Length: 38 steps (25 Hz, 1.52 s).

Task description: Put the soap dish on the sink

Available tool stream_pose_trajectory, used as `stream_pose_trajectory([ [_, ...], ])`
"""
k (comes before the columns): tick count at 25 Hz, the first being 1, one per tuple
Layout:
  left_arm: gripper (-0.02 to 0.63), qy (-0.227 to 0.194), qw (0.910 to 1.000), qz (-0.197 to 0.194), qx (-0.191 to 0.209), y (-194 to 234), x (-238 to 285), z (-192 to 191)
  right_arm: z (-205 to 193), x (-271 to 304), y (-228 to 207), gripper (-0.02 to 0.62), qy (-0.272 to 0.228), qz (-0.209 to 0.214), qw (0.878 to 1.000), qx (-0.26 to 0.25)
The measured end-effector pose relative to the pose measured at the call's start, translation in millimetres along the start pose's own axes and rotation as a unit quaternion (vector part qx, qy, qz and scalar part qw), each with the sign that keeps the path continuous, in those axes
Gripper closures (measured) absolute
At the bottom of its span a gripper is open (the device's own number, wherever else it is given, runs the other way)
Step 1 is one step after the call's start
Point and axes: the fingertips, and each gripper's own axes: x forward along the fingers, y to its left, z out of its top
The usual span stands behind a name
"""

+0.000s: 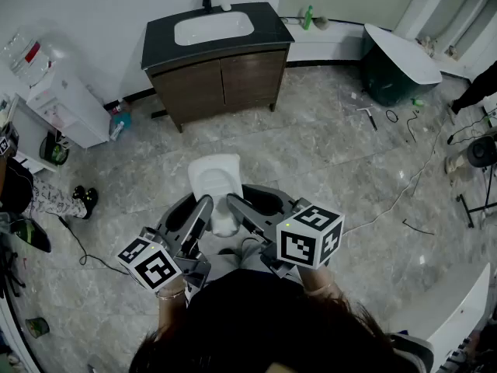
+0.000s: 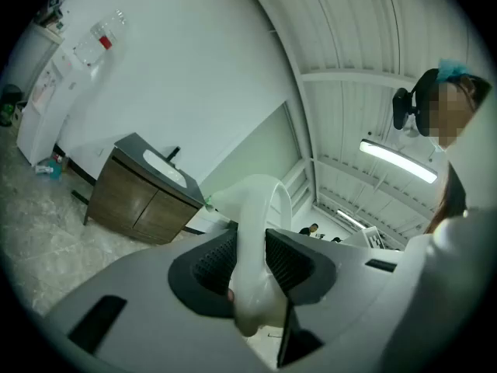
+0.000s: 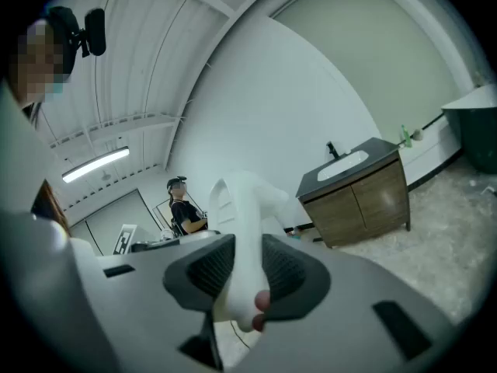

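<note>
HEAD: soap dish (image 1: 216, 179) held above the floor between left gripper (image 1: 203, 205) and right gripper (image 1: 234, 203); sink (image 1: 213, 28) well ahead | LEFT: fingers (image 2: 216, 259) clamped on soap dish | RIGHT: fingers (image 3: 286, 264) clamped likewise | STEP: hold both grips even and level (no twisting), lower onto worktop (image 1: 159, 49).

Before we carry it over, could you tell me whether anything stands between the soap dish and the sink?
Nothing visible does: only floor lies between the dish and the sink.
</note>
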Motion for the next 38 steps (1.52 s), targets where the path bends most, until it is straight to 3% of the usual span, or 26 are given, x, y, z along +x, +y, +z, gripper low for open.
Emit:
stream_pose_trajectory([
  [10, 0.486, -0.006, 1.0, 0.001, 0.001, 7.4, 1.4, -7.4, -7.5, 3.5, -7.0, 0.474, 0.004, 0.004, 1.0, -0.004],
  [20, 0.486, -0.036, 0.9991, 0.022, 0.008, 22.6, -0.4, -22.2, -23.3, 13.7, -18.2, 0.474, 0.015, 0.038, 0.999, -0.018],
  [25, 0.486, -0.033, 0.9977, 0.058, -0.01, 36.9, 55.5, 17.5, 31.6, 38.2, -59.0, 0.474, 0.044, 0.057, 0.997, 0.003],
  [28, 0.486, -0.033, 0.9969, 0.069, -0.019, 53.5, 68.2, 32.8, 44.9, 58.3, -70.5, 0.474, 0.054, 0.062, 0.997, 0.012],
  [38, 0.486, -0.028, 0.9977, 0.056, -0.026, 137.0, 108.7, 97.5, 89.0, 153.2, -107.4, 0.472, 0.056, 0.042, 0.997, 0.017],
])
